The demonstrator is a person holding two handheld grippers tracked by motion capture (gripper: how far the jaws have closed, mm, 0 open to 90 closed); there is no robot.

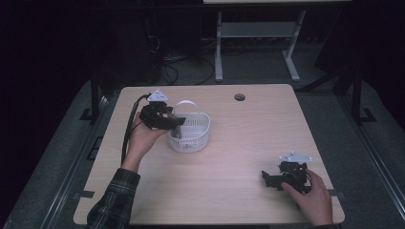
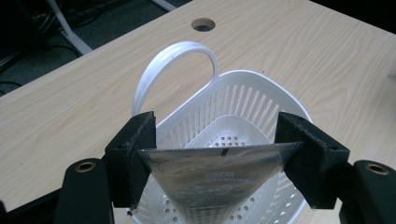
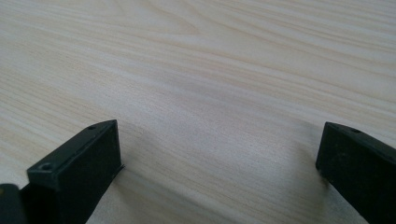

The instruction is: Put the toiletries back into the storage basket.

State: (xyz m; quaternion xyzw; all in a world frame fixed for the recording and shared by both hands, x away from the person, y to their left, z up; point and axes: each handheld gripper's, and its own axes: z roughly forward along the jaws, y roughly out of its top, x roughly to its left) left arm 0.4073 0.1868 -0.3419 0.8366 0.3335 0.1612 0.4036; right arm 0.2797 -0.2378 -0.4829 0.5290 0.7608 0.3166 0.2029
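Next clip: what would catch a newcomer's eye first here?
The white perforated basket with its arched handle, left of centre on the pale wooden table, stands out first. Right over it, the left gripper holds a silvery foil pouch stretched between its jaws. The right gripper rests wide open near the table's right front corner, holding nothing.

You see a pale wood-grain table (image 2: 93, 98) with a smooth matt finish, a white glossy plastic basket (image 2: 252, 100) with slotted walls, a shiny silver foil packet (image 2: 217, 175), and matt black jaws.
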